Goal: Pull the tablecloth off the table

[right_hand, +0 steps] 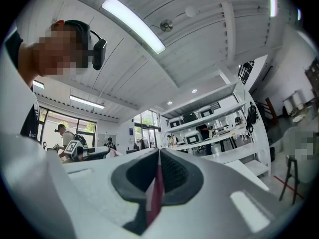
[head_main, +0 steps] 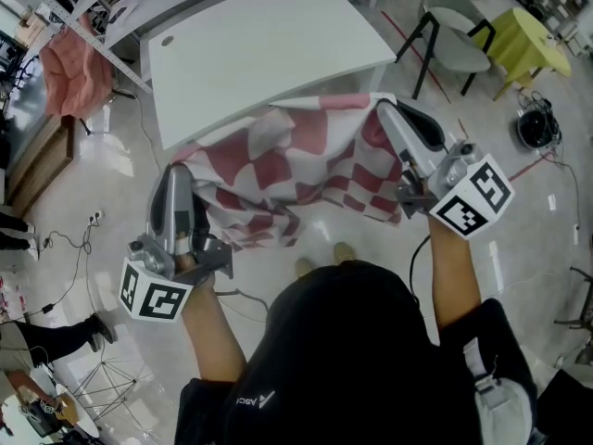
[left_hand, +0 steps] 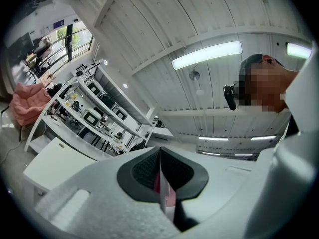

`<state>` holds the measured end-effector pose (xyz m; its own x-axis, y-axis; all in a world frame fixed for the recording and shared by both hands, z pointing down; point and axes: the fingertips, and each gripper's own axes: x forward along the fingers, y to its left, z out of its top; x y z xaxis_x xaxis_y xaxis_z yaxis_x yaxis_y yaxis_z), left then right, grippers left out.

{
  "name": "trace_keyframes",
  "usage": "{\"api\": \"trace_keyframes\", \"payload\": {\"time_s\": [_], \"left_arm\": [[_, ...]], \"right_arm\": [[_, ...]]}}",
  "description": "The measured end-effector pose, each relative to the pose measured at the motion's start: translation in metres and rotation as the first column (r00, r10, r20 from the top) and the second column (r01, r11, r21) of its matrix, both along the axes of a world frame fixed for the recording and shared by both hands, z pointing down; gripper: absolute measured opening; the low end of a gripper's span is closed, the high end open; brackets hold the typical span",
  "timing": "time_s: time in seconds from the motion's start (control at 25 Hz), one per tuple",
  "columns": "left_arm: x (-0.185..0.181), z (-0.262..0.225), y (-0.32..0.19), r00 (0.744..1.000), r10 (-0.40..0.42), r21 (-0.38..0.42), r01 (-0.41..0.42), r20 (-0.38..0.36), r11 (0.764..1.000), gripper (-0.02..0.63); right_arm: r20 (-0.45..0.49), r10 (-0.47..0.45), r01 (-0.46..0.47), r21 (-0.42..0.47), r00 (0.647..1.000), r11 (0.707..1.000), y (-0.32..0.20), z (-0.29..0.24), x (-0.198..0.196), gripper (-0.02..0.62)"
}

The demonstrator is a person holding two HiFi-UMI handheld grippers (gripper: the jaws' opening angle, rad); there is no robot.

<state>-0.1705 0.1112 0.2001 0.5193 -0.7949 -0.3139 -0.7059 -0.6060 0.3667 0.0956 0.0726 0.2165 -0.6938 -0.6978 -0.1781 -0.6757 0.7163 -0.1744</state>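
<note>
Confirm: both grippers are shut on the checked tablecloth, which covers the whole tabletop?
No: the head view shows the white table bare, the checked tablecloth hanging by its near edge. Left gripper and right gripper are shut on it.

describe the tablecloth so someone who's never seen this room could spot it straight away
Find the big white table mid-floor. Bunched at its near edge hangs the tablecloth, between the left gripper and the right gripper, both shut on it. Its red-and-white checks set it apart from the plain pink cloth by the shelves.
</note>
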Motion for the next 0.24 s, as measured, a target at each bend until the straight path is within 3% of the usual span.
{"api": "trace_keyframes", "payload": {"time_s": [0.24], "left_arm": [[-0.0002, -0.0007, -0.0028, 1.000, 0.007, -0.001, -0.007, -0.004, 1.000, 0.011]], "right_arm": [[0.000, 0.006, -0.006, -0.003, 1.000, 1.000, -0.0019, -0.0003, 0.0001, 0.005]]}}
